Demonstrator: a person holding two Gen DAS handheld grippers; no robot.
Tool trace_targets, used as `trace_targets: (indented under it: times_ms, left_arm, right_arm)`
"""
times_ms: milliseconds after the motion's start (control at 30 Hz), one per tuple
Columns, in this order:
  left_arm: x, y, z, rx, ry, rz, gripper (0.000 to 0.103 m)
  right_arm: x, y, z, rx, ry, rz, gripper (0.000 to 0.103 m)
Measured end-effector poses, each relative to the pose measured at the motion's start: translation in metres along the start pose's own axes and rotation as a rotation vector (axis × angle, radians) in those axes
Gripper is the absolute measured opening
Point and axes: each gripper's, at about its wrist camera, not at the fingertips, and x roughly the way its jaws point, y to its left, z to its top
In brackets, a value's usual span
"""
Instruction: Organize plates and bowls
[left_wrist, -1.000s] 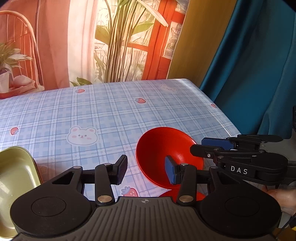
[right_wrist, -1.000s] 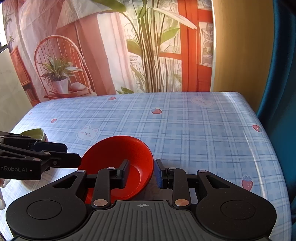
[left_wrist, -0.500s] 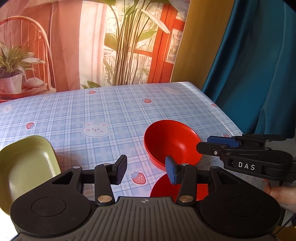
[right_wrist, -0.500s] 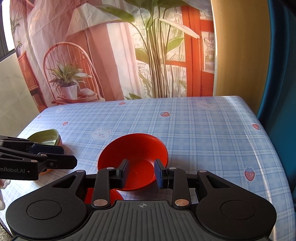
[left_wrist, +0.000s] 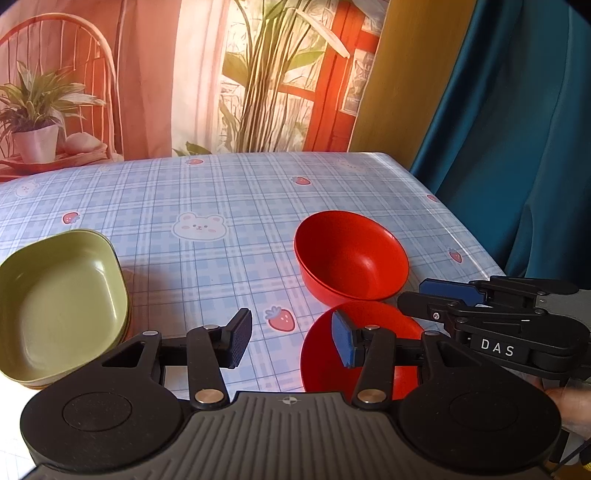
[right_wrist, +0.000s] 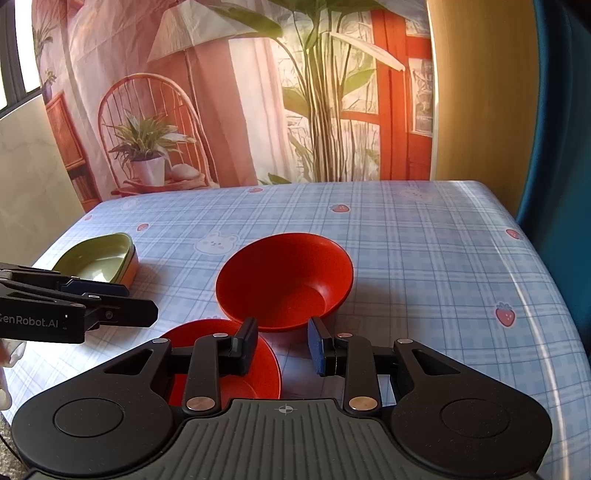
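A red bowl (left_wrist: 351, 254) (right_wrist: 284, 280) sits upright on the checked tablecloth. A red plate (left_wrist: 325, 350) (right_wrist: 221, 354) lies just in front of it, near the table's front edge. A green squarish bowl (left_wrist: 59, 295) (right_wrist: 96, 258) sits stacked on another dish at the left. My left gripper (left_wrist: 291, 343) is open and empty above the cloth between the green bowl and the red plate. My right gripper (right_wrist: 282, 345) is open and empty, pulled back just short of the red bowl's near rim.
The table (right_wrist: 424, 258) has its right edge by a blue curtain (left_wrist: 517, 129). A printed backdrop (right_wrist: 258, 92) hangs behind the far edge.
The right gripper has let go of the red bowl, which now rests on the table, and both grippers have pulled back and up. The red plate and green bowl have come into view.
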Motion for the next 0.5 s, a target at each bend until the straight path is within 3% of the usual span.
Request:
trace_targets:
  times_ms: [500]
  left_arm:
    - [0.001,-0.001,-0.015,-0.022,0.026,-0.034,0.05]
  right_arm:
    - [-0.002,0.006,-0.02,-0.008,0.043,0.004,0.028]
